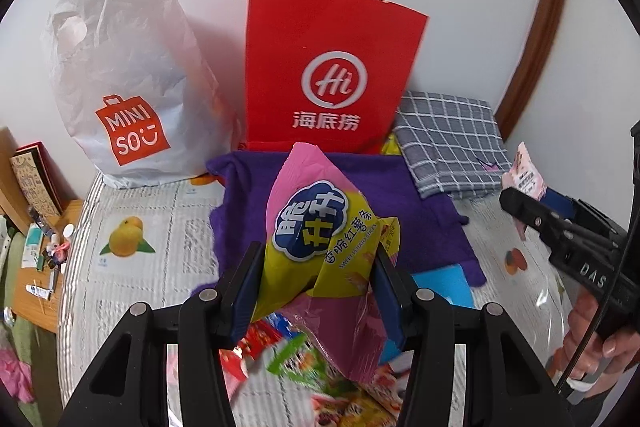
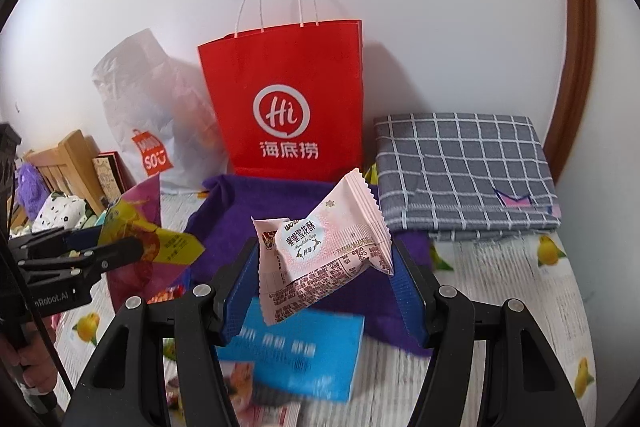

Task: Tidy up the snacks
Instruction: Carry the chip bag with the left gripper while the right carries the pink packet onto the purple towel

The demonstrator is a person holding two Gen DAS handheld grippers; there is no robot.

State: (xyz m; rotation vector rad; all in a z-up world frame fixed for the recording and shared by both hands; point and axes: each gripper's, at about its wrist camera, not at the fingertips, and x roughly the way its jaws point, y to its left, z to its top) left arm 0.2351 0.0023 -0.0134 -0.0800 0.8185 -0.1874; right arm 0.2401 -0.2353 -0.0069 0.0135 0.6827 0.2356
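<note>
The pink-and-yellow sweet potato stick bag (image 1: 320, 239) is clamped upright in the left gripper (image 1: 316, 291), and the pale pink pastry packet (image 2: 324, 251) is clamped in the right gripper (image 2: 320, 283). Both are raised off the bed, likely bound for the red paper bag (image 1: 328, 75) at twelve o'clock. Its open top is clear; the white plastic bag (image 1: 128, 79) crowds at ten o'clock.

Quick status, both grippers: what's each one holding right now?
Left gripper: shut on the pink-and-yellow snack bag.
Right gripper: shut on the pale pink snack packet.
</note>
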